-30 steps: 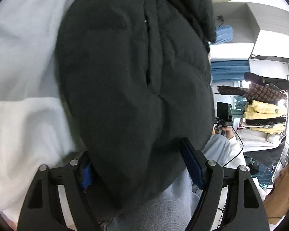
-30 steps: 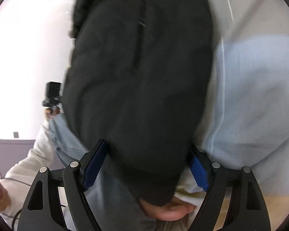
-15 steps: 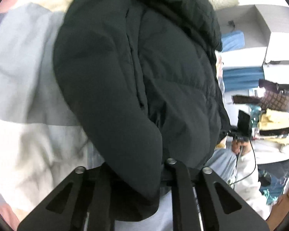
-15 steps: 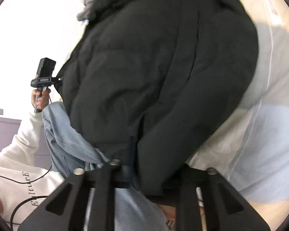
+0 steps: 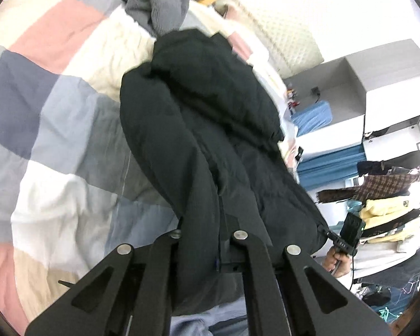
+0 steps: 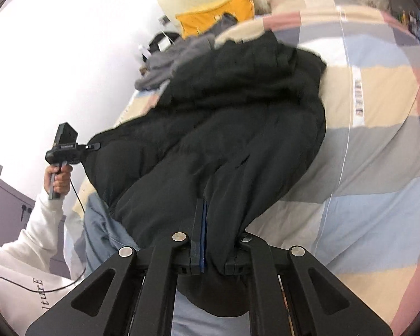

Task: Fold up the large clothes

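Both the left gripper (image 5: 207, 247) and right gripper (image 6: 210, 247) clench the black puffer jacket's (image 5: 210, 128) near hem; the slippery padding (bulky, heavy) may slide free ahead.

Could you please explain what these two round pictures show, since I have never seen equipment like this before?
There is no robot here: a person holds a hand-held two-finger gripper in each hand, and a fisheye camera on each looks forward along its fingers. One picture is from the left gripper, the other from the right gripper. Both are clamped shut on the near edge of a black padded jacket, whose far end lies on a bed with a checked quilt in pink, cream, grey and blue. A grey fleece garment lies further back. In each picture the other hand with its black gripper handle shows at the side, on a white sleeve.
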